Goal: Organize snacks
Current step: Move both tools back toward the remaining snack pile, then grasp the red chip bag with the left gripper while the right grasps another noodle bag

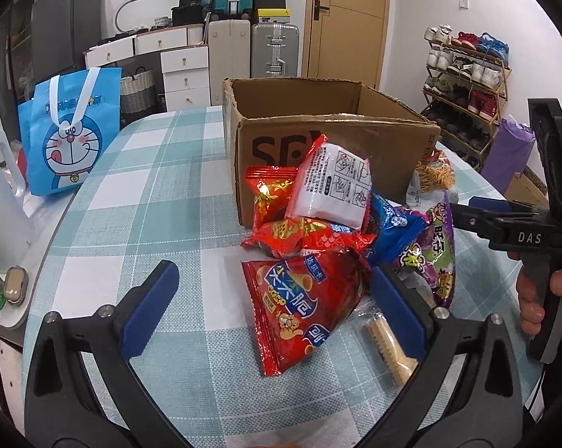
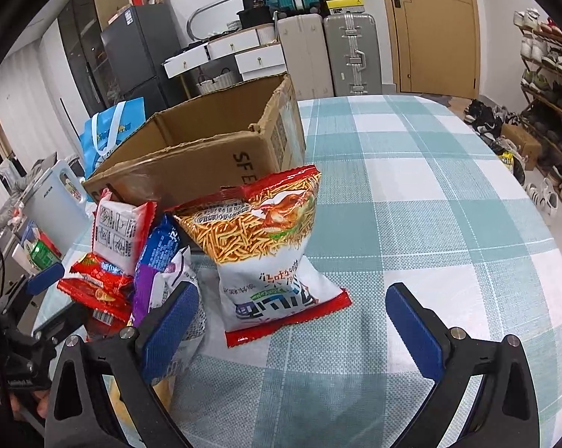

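**Both grippers spread over the snack pile, nothing gripped**

While the left gripper [image 1: 277, 311] hangs low over the table, open checked cloth [image 1: 139, 194] runs to its left as far as the table's curved edge. Ahead of it the cardboard box [image 1: 355, 138] blocks the way, top open. The right gripper [image 2: 292, 326] has free cloth ahead-right, all the way to the far table edge; the box stands ahead-left of it.

Surface: teal-and-white checked tablecloth. Room behind: suitcases [image 1: 275, 50], white drawers [image 1: 185, 74], wooden door [image 1: 350, 18], shoe rack [image 1: 467, 86] at right. A blue cartoon tote bag [image 1: 70, 130] stands far left of the left gripper.

Left gripper: jaws wide apart, red crisp packet [image 1: 303, 306] lying between them; right pad sits against its edge, no pinch. A wrapped wafer [image 1: 389, 351] lies beside that pad. More packets pile up against the box just ahead.

Right gripper: jaws wide apart, holding nothing. The noodle-snack bag [image 2: 266, 246] leans on the box just ahead; left pad overlaps a white packet [image 2: 180, 280], contact unclear.
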{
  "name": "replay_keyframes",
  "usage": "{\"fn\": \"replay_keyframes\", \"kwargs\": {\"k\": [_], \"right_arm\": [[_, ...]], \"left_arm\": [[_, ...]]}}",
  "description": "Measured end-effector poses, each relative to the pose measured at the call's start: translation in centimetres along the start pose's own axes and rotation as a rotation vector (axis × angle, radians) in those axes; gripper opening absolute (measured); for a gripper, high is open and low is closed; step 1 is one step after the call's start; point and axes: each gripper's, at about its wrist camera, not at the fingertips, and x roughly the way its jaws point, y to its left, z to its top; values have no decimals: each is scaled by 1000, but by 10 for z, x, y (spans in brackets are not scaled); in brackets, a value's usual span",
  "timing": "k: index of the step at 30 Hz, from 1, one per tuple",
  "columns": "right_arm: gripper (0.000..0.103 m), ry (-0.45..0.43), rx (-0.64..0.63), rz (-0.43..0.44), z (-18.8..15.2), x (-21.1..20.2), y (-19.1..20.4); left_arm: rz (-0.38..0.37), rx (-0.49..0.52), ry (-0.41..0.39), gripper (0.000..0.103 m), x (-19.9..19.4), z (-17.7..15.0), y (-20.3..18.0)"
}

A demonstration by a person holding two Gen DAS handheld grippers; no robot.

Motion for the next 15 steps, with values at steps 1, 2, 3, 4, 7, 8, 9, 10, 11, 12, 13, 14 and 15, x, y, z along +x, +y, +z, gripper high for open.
{"fn": "replay_keyframes", "kwargs": {"k": [1,2,3,4,7,8,9,10,11,12,13,14,15], "right_arm": [[101,1,1,4,1,1,0],[100,2,1,7,2,3,0],[98,3,1,12,4,4,0],[95,1,2,16,5,5,1],[89,-5,0,24,5,6,3],[88,-5,-1,24,5,6,4],[87,-5,-3,24,5,7,5],[86,-6,-4,25,5,7,5],[85,-6,-5,24,5,7,6],[85,-6,-7,24,5,9,7],[83,-8,-9,24,5,8,7],[82,-12,-11,25,5,8,8],[81,-13,-14,28,5,8,9]], "left_arm": [[3,5,-3,101,0,0,-1],[4,8,-4,101,-1,0,-1],[4,11,-4,101,-1,0,-2],[5,12,-5,101,0,0,-3],[5,11,-5,101,0,0,-2],[6,11,-5,101,-1,0,-2],[7,11,-5,101,-1,0,-2],[5,12,-5,102,-1,0,-2],[6,11,-6,102,-2,0,-2],[6,11,-6,102,-1,0,-2],[5,11,-5,101,-1,0,-2],[5,11,-4,101,-1,0,-2],[6,10,-4,102,-1,0,-2]]}}
